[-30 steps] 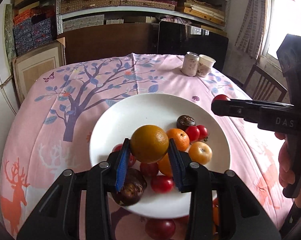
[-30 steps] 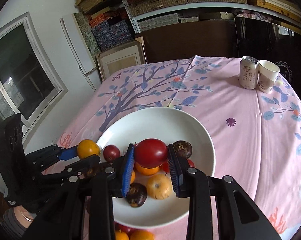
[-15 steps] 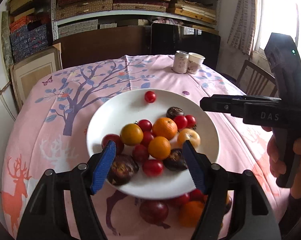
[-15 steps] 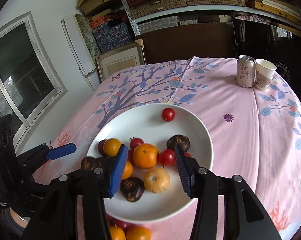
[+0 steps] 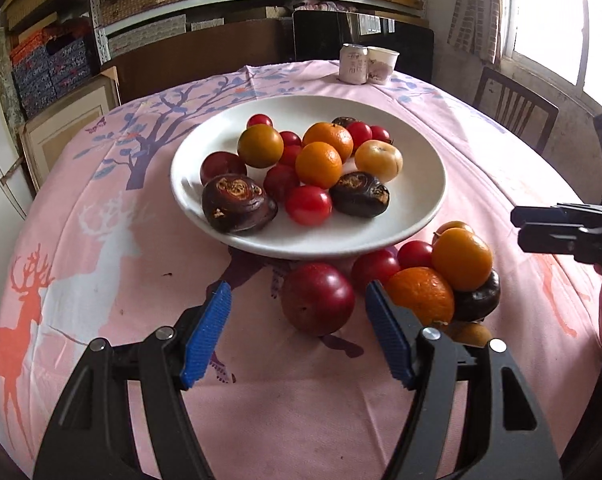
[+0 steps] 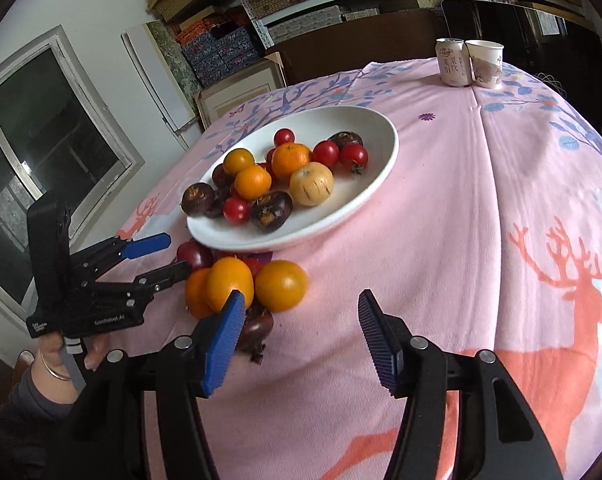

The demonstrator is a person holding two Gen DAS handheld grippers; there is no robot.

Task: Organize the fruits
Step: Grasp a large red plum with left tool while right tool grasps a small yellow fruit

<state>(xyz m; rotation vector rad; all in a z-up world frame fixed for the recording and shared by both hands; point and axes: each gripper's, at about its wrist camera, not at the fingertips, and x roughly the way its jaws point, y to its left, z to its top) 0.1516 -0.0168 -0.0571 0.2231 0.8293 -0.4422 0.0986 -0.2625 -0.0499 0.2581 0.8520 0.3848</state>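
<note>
Both my grippers, left (image 5: pixel 297 332) and right (image 6: pixel 301 330), hang open and empty, jaws just widened; loose fruit pile (image 5: pixel 425 280) at the plate's (image 5: pixel 421 216) five o'clock may scatter if nudged.

Glossy white ceramic-looking plate (image 5: pixel 421 200), matt pink printed cloth tablecloth (image 5: pixel 301 400), smooth shiny red plum (image 5: pixel 317 304) at lower centre, dull rough dark chestnut-like fruit (image 5: pixel 239 203), ribbed blue pads (image 5: pixel 207 340) on matt black plastic, shiny metal can (image 6: pixel 453 62) at upper right, paper cup (image 6: pixel 485 63)
</note>
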